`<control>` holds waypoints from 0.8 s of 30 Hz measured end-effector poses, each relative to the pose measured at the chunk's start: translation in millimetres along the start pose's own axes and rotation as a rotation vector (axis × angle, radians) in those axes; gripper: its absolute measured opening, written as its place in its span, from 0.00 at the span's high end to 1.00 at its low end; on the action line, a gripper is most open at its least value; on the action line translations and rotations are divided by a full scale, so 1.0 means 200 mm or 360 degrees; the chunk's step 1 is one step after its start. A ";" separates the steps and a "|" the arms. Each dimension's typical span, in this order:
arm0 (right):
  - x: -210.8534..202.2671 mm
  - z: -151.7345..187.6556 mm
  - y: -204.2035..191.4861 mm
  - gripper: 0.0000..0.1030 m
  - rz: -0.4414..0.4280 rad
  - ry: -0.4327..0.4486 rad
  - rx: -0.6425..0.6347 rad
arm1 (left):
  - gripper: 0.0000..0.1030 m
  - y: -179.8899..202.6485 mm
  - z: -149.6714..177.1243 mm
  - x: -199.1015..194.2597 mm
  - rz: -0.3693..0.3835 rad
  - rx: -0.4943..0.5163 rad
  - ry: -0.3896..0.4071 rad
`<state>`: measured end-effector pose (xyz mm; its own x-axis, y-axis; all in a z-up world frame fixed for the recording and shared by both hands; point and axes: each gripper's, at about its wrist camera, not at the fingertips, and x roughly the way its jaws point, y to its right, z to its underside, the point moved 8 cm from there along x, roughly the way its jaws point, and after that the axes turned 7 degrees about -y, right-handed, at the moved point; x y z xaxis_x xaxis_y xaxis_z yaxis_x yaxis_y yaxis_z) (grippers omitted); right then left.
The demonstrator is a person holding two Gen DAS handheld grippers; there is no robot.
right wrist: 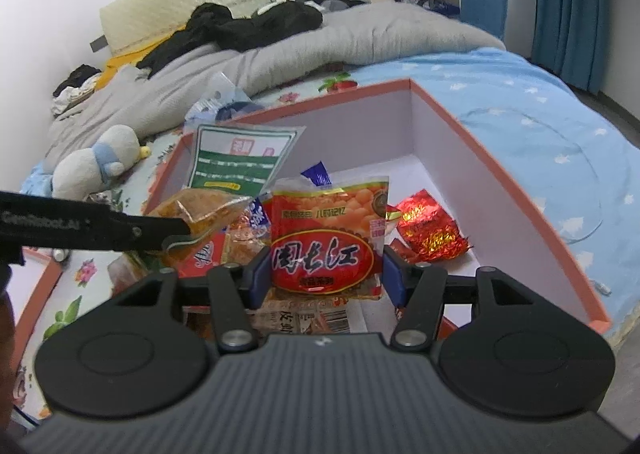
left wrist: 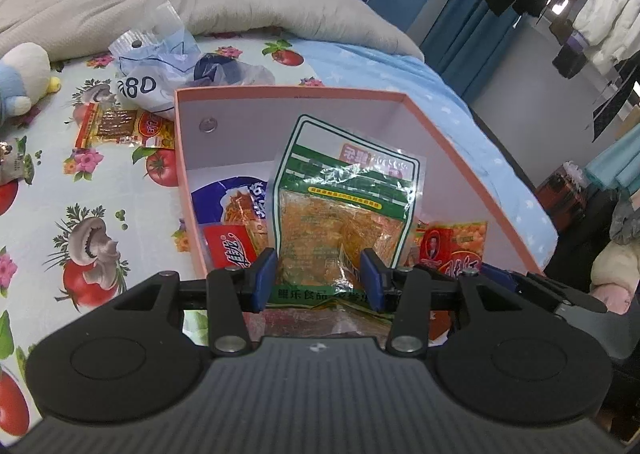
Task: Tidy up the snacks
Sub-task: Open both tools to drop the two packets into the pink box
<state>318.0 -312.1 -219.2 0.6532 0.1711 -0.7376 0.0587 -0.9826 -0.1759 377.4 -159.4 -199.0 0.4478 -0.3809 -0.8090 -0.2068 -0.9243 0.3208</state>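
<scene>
My left gripper point(left wrist: 318, 278) is shut on a green-and-white snack pack point(left wrist: 344, 210) with orange contents, held upright over the pink box point(left wrist: 280, 91); the pack also shows in the right wrist view point(right wrist: 236, 162). My right gripper point(right wrist: 326, 276) is shut on a red bean snack pack point(right wrist: 326, 238), held above the same box point(right wrist: 500, 174). Inside the box lie a blue-and-white pack point(left wrist: 232, 202), a red pack point(left wrist: 230, 246) and a shiny red foil pack point(right wrist: 430, 228). The red bean pack also shows in the left wrist view point(left wrist: 452, 246).
The box sits on a bed with a tomato-print sheet point(left wrist: 80, 214). An orange snack pack point(left wrist: 120, 128) and a crumpled plastic bag point(left wrist: 160, 62) lie left of and behind the box. A plush toy point(right wrist: 96, 162), a grey duvet point(right wrist: 320, 42) and black clothes lie farther back.
</scene>
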 end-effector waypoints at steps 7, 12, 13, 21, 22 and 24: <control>0.07 0.01 0.00 0.43 0.0016 -0.0059 -0.0005 | 0.50 -0.07 0.01 0.06 0.0020 -0.0030 -0.0038; 0.04 0.02 -0.01 0.29 0.0016 -0.0076 0.0051 | 0.33 -0.07 0.00 0.01 0.0013 -0.0016 -0.0009; 0.02 0.02 -0.01 0.27 0.0021 -0.0073 0.0054 | 0.32 -0.06 0.00 -0.02 0.0004 -0.0010 0.0011; -0.21 0.06 -0.11 0.25 0.0016 0.0019 0.0022 | 0.31 -0.03 0.08 -0.33 0.0011 0.0005 0.0134; -0.25 0.07 -0.13 0.25 0.0006 0.0037 0.0022 | 0.31 -0.02 0.10 -0.38 0.0010 0.0008 0.0153; -0.33 0.08 -0.17 0.25 -0.0001 0.0065 0.0016 | 0.31 -0.01 0.15 -0.48 0.0004 0.0020 0.0186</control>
<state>260.6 -289.0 -176.2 0.6833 0.1685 -0.7105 0.0516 -0.9817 -0.1833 308.9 -119.9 -137.3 0.5454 -0.3843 -0.7449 -0.2189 -0.9232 0.3160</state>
